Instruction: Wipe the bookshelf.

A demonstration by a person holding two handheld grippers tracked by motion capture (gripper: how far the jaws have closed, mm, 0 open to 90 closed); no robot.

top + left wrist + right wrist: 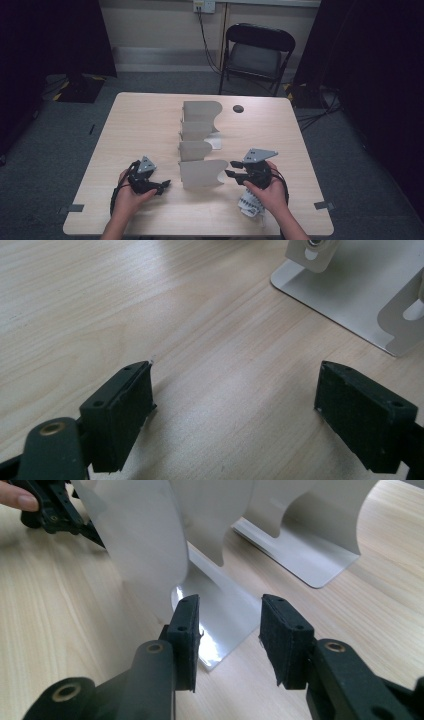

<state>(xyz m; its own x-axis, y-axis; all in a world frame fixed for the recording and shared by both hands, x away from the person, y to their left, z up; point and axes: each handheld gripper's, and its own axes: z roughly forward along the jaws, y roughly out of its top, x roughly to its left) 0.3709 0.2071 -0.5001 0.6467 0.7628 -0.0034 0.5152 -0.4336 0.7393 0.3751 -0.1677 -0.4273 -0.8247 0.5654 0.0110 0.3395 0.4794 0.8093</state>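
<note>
Four pale metal bookends stand in a row down the middle of the wooden table (140,125), each an upright curved plate on a flat foot. No books or other items stand between them.

The nearest bookend (202,173) stands between the two grippers, close to the person's edge of the table. The right gripper (234,175) sits just beside its right edge, with the fingers (285,635) pointing at the plate and set a narrow way apart, holding nothing. In the right gripper view the bookend's flat foot (220,610) lies on the table directly ahead of the gap between the fingers, and the upright plate rises to the left of it; the fingers do not touch the metal.

The left gripper (162,186) rests low over the table on the other side of the same bookend, a little apart from it. Its fingers (120,410) are spread wide with bare wood between them, and a bookend foot (350,295) lies further ahead to the right.

A printed white packet (250,204) lies on the table under the right hand (270,192). A small dark round disc (238,108) sits near the far edge.
</note>
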